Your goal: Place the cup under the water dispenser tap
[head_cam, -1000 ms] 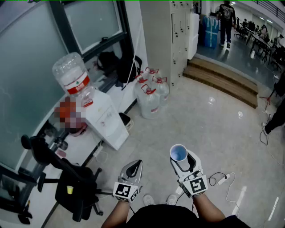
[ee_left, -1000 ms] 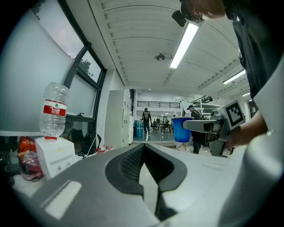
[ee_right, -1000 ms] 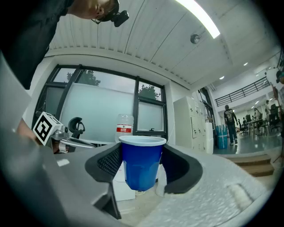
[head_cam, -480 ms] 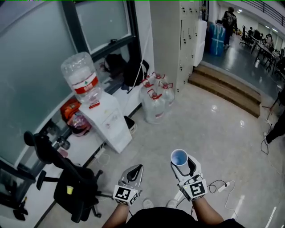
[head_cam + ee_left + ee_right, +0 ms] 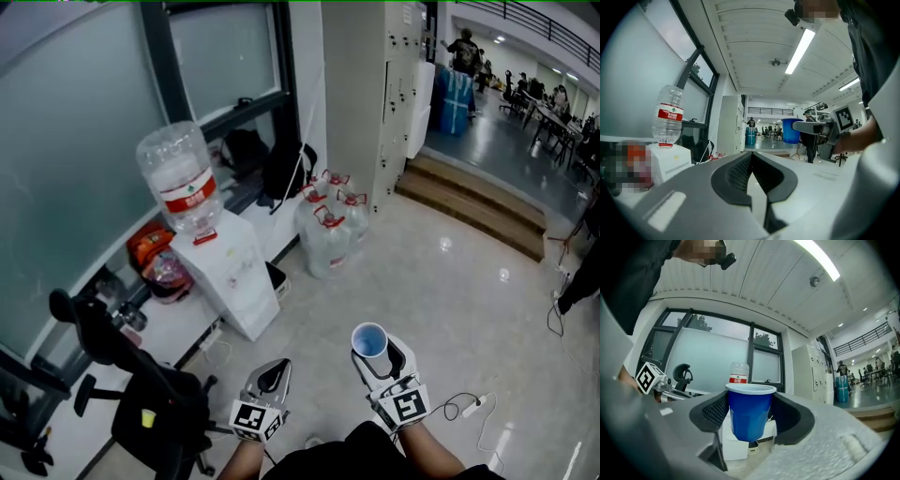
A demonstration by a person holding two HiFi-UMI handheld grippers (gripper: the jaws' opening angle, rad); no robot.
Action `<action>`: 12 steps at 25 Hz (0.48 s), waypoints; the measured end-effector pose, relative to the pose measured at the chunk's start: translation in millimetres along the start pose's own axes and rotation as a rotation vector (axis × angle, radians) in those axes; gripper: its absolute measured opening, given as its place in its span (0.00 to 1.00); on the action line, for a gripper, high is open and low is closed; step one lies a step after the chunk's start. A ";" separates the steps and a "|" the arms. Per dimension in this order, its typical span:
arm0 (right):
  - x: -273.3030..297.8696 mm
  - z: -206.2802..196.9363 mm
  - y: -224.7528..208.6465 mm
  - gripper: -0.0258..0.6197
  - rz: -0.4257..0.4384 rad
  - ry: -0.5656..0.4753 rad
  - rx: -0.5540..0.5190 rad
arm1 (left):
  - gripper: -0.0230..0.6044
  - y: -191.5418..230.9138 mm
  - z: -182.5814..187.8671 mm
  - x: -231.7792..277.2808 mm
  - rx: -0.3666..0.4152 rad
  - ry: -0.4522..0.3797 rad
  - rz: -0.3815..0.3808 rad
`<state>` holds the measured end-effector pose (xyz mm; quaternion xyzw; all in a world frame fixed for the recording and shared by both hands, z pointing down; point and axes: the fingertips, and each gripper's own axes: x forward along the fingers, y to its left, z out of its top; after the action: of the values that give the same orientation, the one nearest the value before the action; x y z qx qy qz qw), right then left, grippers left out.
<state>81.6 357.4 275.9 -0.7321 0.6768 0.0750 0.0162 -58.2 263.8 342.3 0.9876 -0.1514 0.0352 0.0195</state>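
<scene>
office floor (image 5: 450, 281) w/ water dispenser (image 5: 234, 277); right tool (image 5: 749, 420) pinches cup (image 5: 369, 340), left tool (image 5: 277, 368) pressed together.

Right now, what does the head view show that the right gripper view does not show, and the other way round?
Only the head view: the spare water jugs on the floor, the power strip, and the inside of the cup. Only the right gripper view: the ceiling light, and the pads pressing the cup's blue wall. Both: the cup held in the right gripper, and the water dispenser with its bottle.
</scene>
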 end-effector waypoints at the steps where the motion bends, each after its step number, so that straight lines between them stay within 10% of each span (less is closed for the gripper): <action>1: 6.7 -1.4 -0.5 0.47 0.005 -0.002 0.000 | 0.06 6.3 -2.1 0.9 -0.004 0.003 0.006; 12: 113.6 -17.1 -38.4 0.47 0.112 -0.018 0.022 | 0.06 76.3 6.4 59.9 -0.011 -0.001 0.107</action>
<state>129.6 246.2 274.8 -0.6923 0.7172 0.0751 0.0261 -23.7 172.8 342.5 0.9780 -0.2043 0.0349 0.0231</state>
